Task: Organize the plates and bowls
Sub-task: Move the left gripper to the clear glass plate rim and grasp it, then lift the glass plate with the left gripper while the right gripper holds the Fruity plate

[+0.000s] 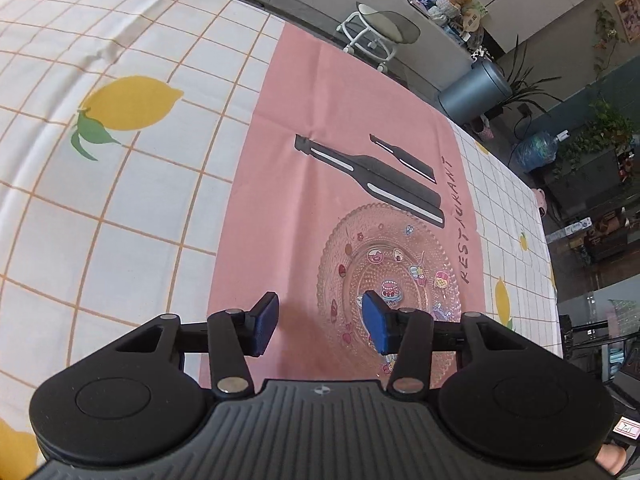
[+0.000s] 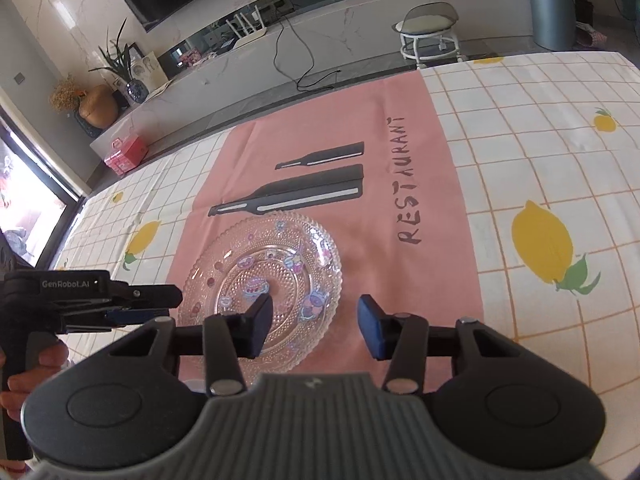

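Note:
A clear beaded glass plate (image 1: 390, 280) with cartoon stickers lies on a pink placemat (image 1: 320, 120). It also shows in the right wrist view (image 2: 272, 272). My left gripper (image 1: 320, 326) is open and empty, hovering over the plate's near left rim, its right pad over the plate. My right gripper (image 2: 314, 328) is open and empty above the plate's near right rim, its left pad over the plate. The left gripper also shows in the right wrist view (image 2: 132, 304), at the plate's left edge. No bowl is in view.
The placemat (image 2: 400, 120) bears printed black cutlery shapes and the word RESTAURANT. It lies on a white lemon-print checked tablecloth (image 1: 120, 160). Beyond the table's far edge are a white stool (image 2: 432, 28), a grey bin (image 2: 552, 4) and a low TV bench.

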A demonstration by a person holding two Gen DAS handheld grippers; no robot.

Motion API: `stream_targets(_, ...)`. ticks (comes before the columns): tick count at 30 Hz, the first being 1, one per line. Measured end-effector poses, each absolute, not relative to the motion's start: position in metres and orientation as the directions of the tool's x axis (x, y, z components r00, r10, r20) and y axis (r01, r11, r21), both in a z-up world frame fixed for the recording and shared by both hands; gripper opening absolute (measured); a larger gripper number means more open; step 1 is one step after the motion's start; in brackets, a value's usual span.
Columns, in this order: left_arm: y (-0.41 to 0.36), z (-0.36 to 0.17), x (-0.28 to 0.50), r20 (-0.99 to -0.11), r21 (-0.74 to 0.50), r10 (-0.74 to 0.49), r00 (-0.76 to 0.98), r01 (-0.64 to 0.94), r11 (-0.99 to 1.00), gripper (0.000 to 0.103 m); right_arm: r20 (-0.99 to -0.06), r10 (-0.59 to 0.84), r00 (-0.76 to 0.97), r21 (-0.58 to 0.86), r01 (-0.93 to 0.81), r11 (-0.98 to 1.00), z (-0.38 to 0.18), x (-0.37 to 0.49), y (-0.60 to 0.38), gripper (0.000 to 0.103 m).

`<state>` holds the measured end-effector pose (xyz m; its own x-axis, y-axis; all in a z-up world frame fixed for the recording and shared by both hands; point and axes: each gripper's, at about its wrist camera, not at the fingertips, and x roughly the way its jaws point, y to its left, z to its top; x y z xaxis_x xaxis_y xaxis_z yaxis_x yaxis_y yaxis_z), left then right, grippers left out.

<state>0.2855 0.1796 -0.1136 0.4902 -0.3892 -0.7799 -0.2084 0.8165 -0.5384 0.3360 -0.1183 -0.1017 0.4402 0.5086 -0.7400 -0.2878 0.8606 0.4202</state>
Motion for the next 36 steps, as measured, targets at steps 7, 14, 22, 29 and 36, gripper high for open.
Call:
stream_targets(7,0.187,-0.120,0.287,-0.719,-0.614,-0.446,0.533,-0.184,0.768,0.055,-0.748,0.554,0.366,0.491,-0.256,0.832,-0.127,0.357,-0.121,0.044)
stream_targets(14,0.200,-0.139,0.287,-0.611,-0.748,-0.553,0.567,-0.185,0.637,0.055,-0.652,0.688,0.319,0.648,-0.236,0.724,-0.141,0.370,-0.135,0.042)
stream_targets(22,0.203,-0.151,0.289,-0.543,-0.816,-0.606,0.581,-0.195,0.545,0.055,-0.572,0.766,0.293,0.769,-0.133,0.625,-0.155,0.378,-0.149,0.042)
stream_targets(29,0.197,-0.148,0.287,-0.610,-0.763,-0.542,0.578,-0.244,0.599,0.023,-0.617,0.722,0.312,0.717,-0.154,0.679,-0.150,0.374,-0.144,0.026)
stream_targets(36,0.190,-0.143,0.284,-0.641,-0.715,-0.495,0.587,-0.221,0.663,0.007,-0.616,0.720,0.320,0.726,-0.124,0.677,-0.158,0.374,-0.154,0.007)
